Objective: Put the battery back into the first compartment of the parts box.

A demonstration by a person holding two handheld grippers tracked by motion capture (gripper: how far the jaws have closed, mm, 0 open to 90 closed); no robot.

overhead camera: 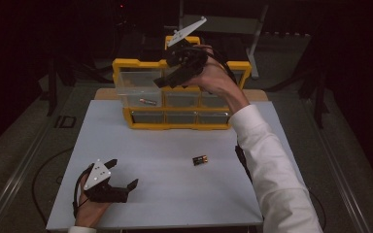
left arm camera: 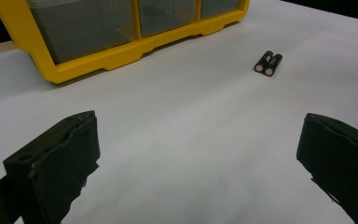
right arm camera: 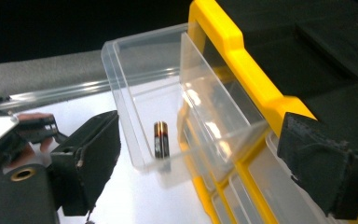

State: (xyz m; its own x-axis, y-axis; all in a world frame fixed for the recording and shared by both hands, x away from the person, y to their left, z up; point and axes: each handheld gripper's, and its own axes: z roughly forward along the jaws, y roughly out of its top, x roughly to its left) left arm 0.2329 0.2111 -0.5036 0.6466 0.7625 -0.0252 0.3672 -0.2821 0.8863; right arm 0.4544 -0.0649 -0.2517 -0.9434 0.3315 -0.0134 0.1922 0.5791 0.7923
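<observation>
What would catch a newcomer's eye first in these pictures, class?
The yellow drawer cabinet at the far edge of the white table stands out, with its clear top-left drawer pulled open and one battery lying inside. The right hand-held gripper hangs open just above that drawer. Two more batteries lie side by side on the table nearer the person.

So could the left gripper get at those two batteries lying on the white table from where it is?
Probably yes. The left gripper sits open on the white table, and nothing lies between it and the two batteries; bare tabletop leaves the way free.
</observation>
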